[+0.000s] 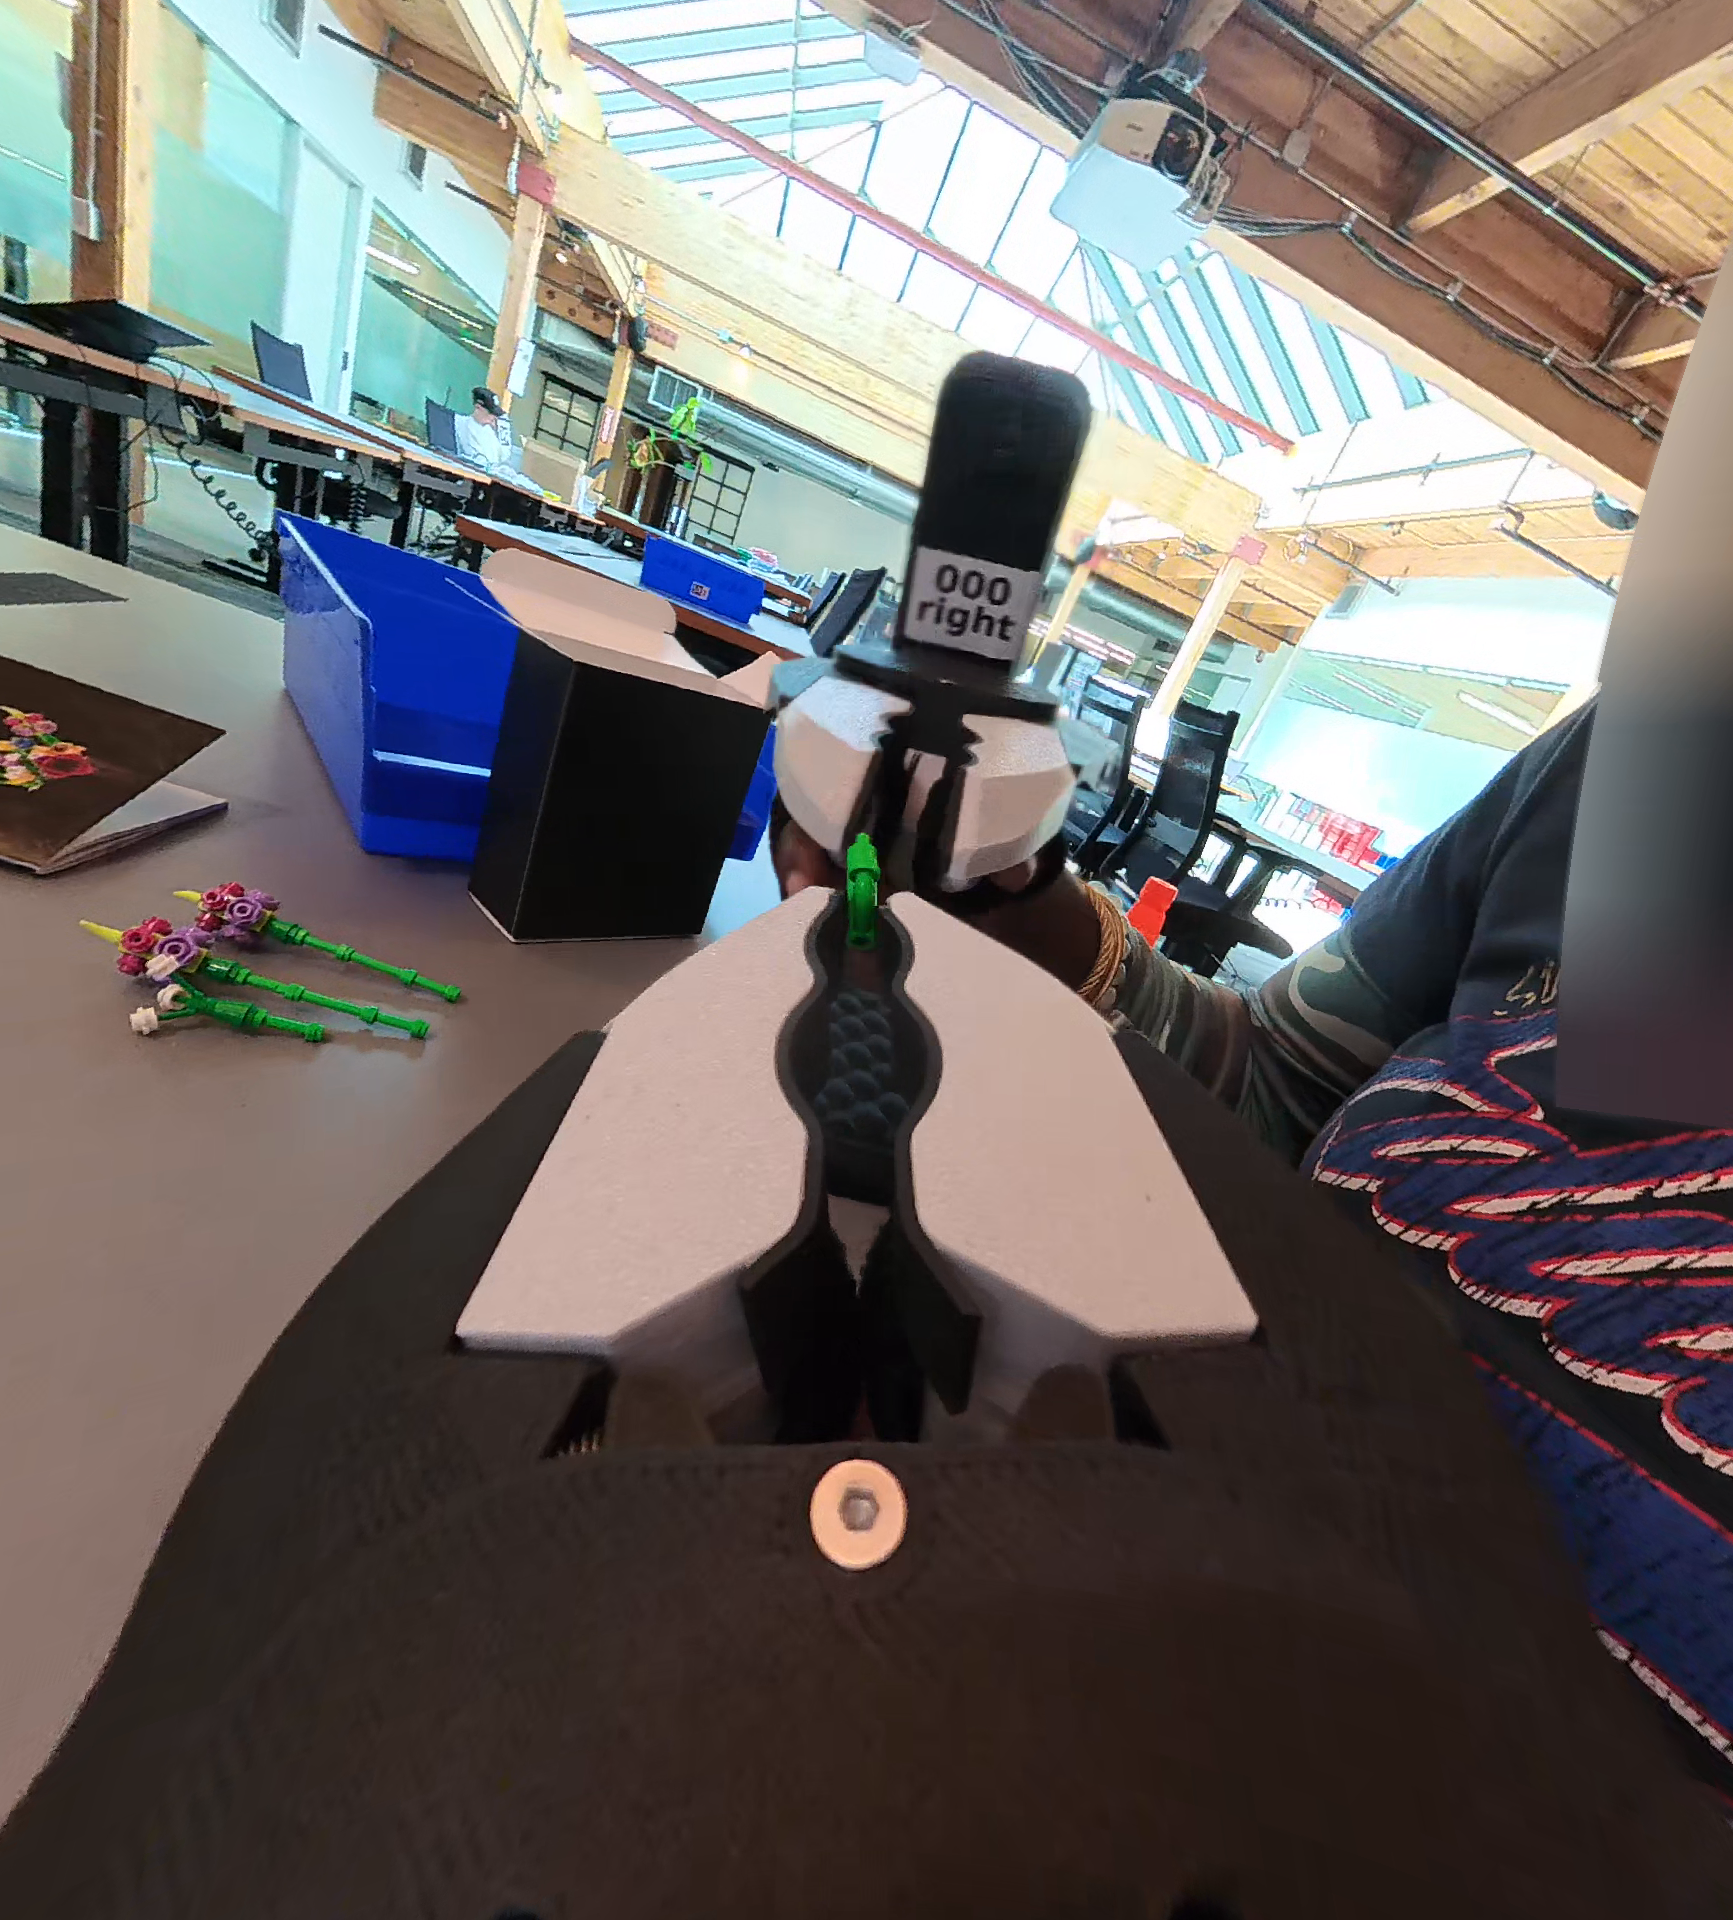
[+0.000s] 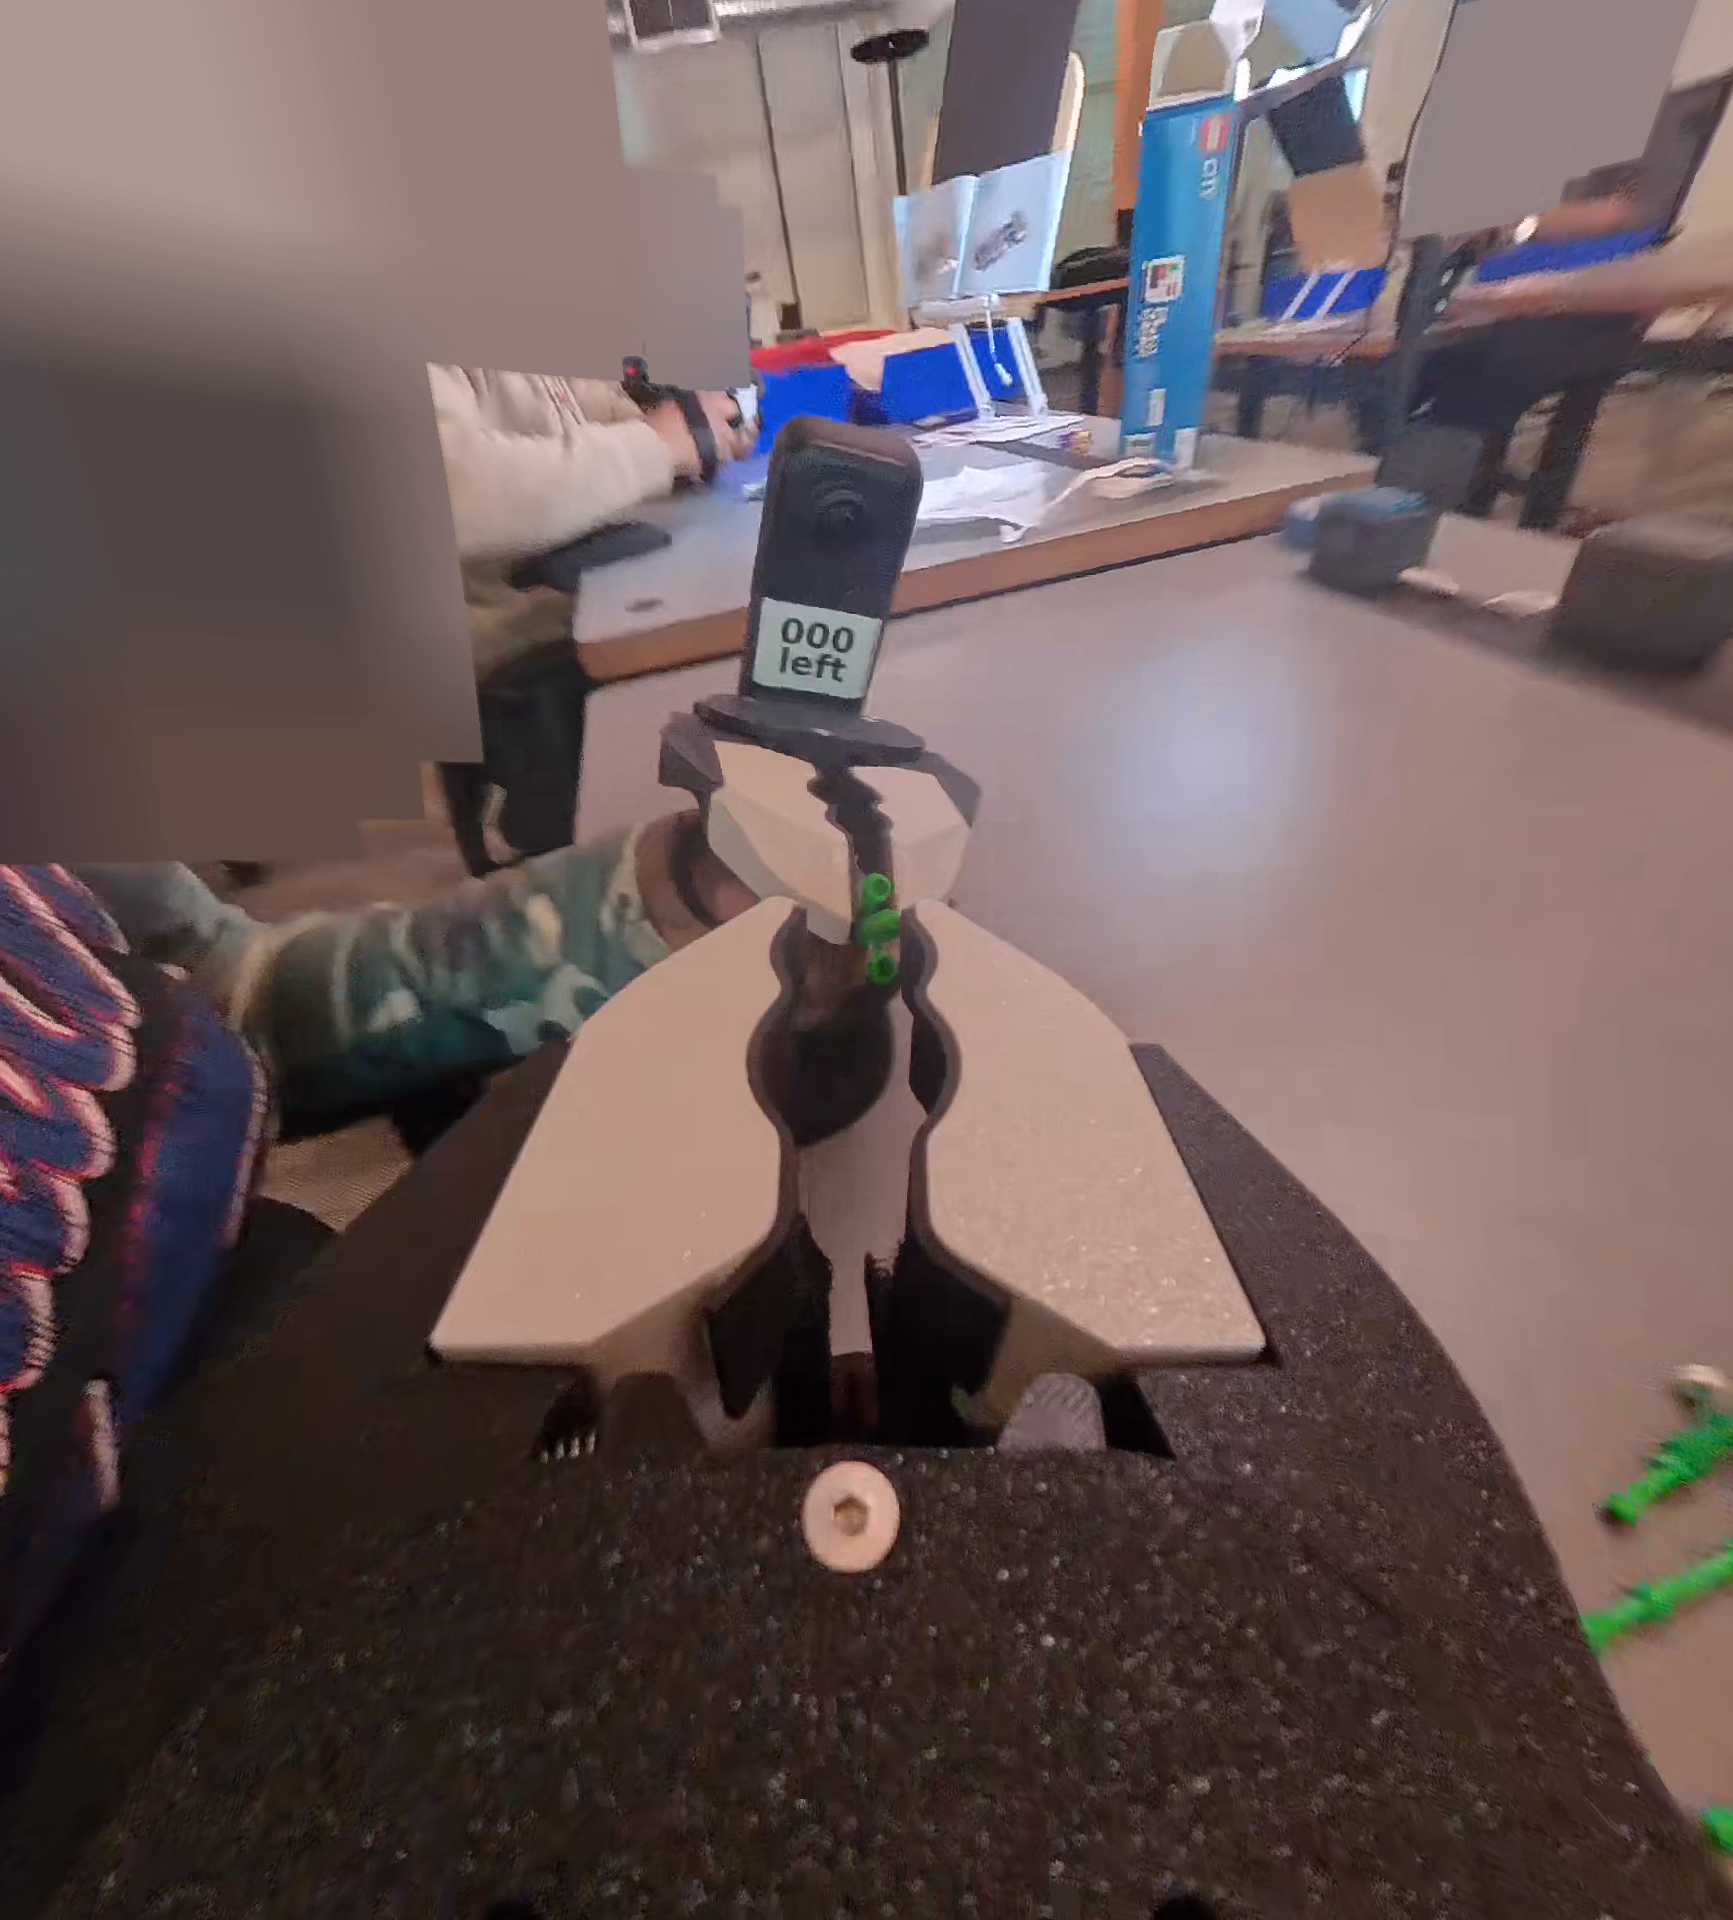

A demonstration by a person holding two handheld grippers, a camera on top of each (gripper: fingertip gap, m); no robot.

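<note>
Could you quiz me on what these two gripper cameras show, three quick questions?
1. True or false: both grippers pinch the same small green piece.
2. How many flower stems lie on the grey table in the left wrist view? A) one B) three C) six
3. Fill in: the black box stands in front of a ____ bin.

Key:
1. True: the left gripper and the right gripper meet tip to tip on it.
2. B
3. blue
</note>
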